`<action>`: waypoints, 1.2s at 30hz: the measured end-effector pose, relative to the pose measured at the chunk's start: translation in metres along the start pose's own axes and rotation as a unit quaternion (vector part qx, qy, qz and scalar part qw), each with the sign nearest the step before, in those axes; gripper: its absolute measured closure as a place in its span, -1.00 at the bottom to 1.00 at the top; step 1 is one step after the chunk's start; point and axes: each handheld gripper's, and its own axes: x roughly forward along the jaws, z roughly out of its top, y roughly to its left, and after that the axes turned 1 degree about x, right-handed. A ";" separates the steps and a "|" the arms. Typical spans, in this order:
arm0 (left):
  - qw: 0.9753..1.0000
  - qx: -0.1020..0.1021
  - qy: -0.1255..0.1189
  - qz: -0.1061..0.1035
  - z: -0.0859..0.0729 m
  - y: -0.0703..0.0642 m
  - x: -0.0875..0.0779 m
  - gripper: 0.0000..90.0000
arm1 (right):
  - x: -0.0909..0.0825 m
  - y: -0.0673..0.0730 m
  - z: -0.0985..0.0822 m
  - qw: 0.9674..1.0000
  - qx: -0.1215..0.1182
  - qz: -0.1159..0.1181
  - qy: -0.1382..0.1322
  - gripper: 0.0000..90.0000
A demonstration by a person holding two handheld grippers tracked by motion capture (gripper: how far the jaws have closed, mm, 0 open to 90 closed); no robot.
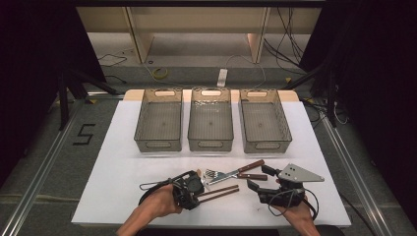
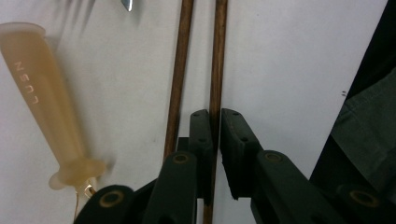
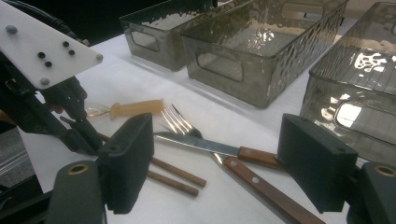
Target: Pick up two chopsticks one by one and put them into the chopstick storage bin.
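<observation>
We saw left gripper (image 2: 213, 140) pinching one thin brown wooden chopstick (image 2: 217, 60), jaws pressed on it low against white table cover (image 1: 118, 162); likely singling it from its twin (image 2: 178, 70) lying just beside. Right gripper (image 3: 219, 163) hovered spread wide, holding nothing, just right of chopsticks, over wood-handled fork (image 3: 243, 172) and wood-handled knife (image 3: 210, 147) crossed there; we judged it waiting its turn. Translucent amber handle (image 2: 42, 98) lay left of chopsticks. Three grey mesh-patterned bins (image 1: 210, 125) stood empty beyond chopsticks, probably for sorting.
</observation>
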 end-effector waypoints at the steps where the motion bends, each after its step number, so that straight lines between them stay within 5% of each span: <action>1: 1.000 0.003 0.003 0.001 0.000 -0.001 0.000 0.85 | 0.000 0.000 0.000 1.000 0.000 0.000 0.001 -0.38; 16: 1.000 0.010 -0.003 -0.009 -0.003 0.000 -0.003 0.88 | 0.001 0.001 0.000 1.000 -0.003 0.004 0.005 -0.38; 24: 0.999 -0.008 -0.035 -0.017 -0.005 0.003 -0.023 0.89 | 0.000 0.001 0.000 1.000 -0.002 0.005 0.001 -0.38; 33: 0.994 -0.047 -0.100 0.000 -0.015 0.023 -0.060 0.89 | 0.000 0.001 0.000 1.000 -0.002 0.008 -0.001 -0.38; 36: 0.989 -0.068 -0.134 0.014 -0.018 0.032 -0.074 0.89 | 0.000 0.001 0.000 1.000 -0.001 0.009 -0.002 -0.38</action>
